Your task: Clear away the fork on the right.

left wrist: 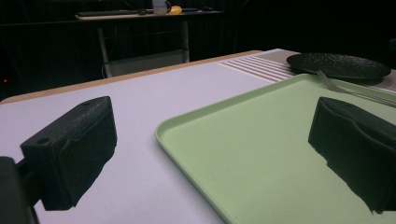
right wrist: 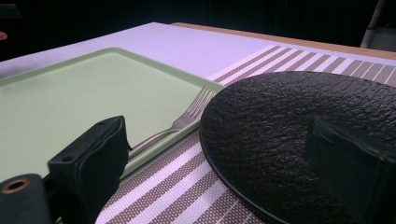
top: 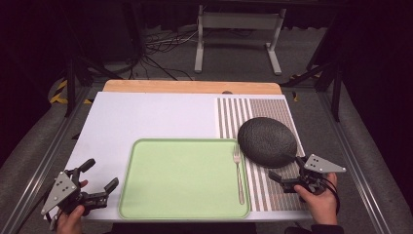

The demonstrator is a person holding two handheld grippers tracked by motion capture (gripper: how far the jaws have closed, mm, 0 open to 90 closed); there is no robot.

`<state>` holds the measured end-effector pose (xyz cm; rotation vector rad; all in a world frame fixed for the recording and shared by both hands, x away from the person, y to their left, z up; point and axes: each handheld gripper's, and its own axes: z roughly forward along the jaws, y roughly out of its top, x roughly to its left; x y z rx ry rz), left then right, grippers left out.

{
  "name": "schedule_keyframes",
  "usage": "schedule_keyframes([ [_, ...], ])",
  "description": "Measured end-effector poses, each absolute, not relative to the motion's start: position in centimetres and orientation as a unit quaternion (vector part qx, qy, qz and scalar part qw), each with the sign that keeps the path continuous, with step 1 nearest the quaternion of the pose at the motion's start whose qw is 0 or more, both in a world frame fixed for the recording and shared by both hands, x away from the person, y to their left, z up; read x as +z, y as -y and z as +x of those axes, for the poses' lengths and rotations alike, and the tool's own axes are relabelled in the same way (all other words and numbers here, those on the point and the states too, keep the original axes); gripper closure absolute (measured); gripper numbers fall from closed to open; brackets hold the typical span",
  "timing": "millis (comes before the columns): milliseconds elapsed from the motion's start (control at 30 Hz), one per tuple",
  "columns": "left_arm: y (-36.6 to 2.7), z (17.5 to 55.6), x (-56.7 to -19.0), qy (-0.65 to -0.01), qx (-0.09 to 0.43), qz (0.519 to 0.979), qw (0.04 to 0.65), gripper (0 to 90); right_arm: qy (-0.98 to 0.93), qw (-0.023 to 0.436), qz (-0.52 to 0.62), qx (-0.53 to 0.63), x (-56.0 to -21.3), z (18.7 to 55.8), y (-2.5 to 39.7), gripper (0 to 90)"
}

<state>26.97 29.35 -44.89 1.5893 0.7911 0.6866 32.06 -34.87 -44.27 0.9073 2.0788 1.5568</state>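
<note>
I hold my right tongs [top: 281, 177] low at the near right corner of the counter [top: 146, 117], jaws spread and gripping nothing, pointed at the near edge of the black plate [top: 267, 141]. In the right gripper view that plate [right wrist: 299, 140] sits just ahead, one jaw over its near rim and the other off to its side above the striped placemat [right wrist: 187, 186], so I judge I am lining up to take the rim. The plate rests on the placemat [top: 272, 109], its left edge just beside the fork [top: 238, 173], which lies along the right edge of the green tray [top: 180, 178], tines pointing away from me. My left tongs [top: 100, 178] wait at the near left, jaws wide apart and empty, aimed across the tray's left rim [left wrist: 187, 140]; I keep them there, I think, so they can steady the tray or meet whatever comes over. The tray's middle is bare, which leaves room for setting the plate down if that is where it goes.
</note>
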Motion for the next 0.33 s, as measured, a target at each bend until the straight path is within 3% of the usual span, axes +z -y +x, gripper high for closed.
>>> schedule_keyframes([
  [333, -29.41, 26.96, -44.89, -0.339, 0.295, 0.678, 0.581, 1.7, -0.759, 0.191, 0.314, 0.537, -44.72, 32.16, 34.23, 6.3],
])
